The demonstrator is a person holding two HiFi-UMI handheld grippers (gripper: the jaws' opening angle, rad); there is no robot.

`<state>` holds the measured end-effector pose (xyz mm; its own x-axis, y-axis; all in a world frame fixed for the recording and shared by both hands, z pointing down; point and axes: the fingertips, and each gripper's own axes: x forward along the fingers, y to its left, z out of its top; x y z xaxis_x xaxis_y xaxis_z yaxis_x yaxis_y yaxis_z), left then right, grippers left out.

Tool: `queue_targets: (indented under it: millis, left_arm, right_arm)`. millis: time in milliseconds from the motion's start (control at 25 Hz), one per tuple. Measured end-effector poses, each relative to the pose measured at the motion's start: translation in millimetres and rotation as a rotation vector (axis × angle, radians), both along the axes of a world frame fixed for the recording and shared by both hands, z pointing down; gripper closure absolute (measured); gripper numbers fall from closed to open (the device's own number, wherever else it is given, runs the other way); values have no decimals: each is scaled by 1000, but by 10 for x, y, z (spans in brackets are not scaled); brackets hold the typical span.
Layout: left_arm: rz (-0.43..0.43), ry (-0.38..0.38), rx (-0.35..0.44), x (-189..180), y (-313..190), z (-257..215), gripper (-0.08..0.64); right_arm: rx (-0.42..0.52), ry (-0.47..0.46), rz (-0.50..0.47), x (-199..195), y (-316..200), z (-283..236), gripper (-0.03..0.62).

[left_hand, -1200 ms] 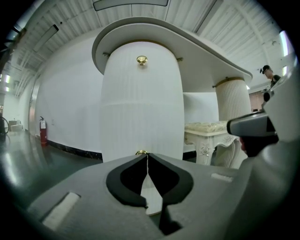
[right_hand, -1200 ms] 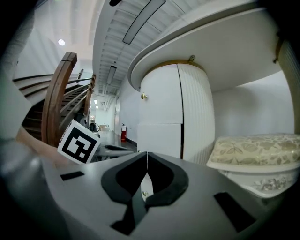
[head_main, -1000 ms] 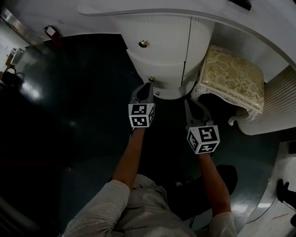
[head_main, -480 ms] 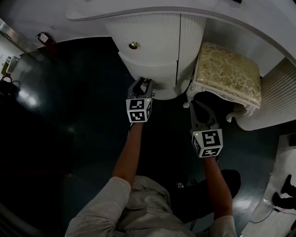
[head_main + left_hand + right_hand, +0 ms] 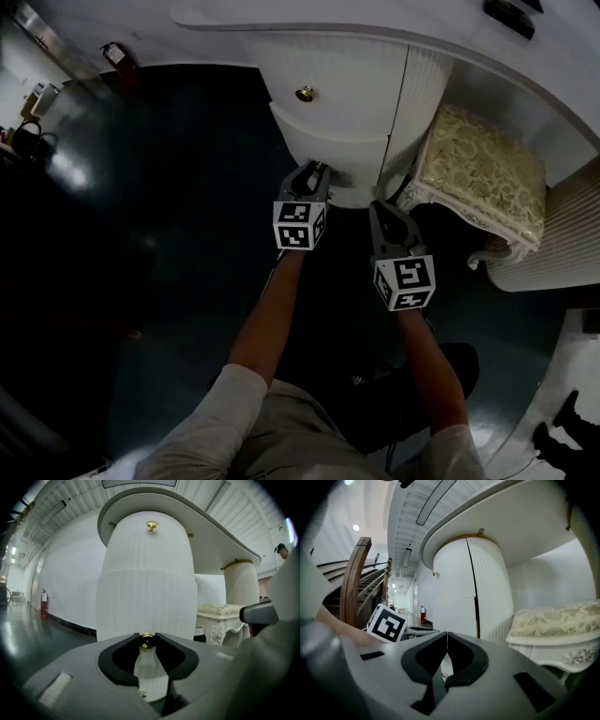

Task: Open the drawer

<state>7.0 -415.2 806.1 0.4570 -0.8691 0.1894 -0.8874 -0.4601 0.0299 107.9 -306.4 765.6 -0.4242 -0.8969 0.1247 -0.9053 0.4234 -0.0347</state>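
Closer: knob (image 5: pixel 147 642) in just-closing left tongs (image 5: pixel 146 636) (overhead, tiny)

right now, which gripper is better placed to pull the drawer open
Left. The left gripper has just been closing, jaws now on the brass knob of the lower drawer; the right gripper is shut, empty, off beside it.

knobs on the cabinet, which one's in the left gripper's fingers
The middle knob; the left gripper's fingers have just closed onto it. The top knob is untouched.
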Motion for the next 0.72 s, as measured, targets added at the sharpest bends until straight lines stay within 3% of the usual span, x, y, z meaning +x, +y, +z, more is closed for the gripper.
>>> queue_targets:
  millis: [240, 440, 720]
  left_arm:
    - [-43, 21, 5, -69, 102, 0, 453]
    - [-33, 14, 23, -120, 201, -34, 453]
    - [-57, 12, 32, -189, 304, -21, 453]
  right_arm:
    - [-21, 50, -30, -98, -62, 284, 577]
    - [-14, -121, 40, 11, -237, -3, 577]
    - [29, -193, 99, 91, -434, -216, 577]
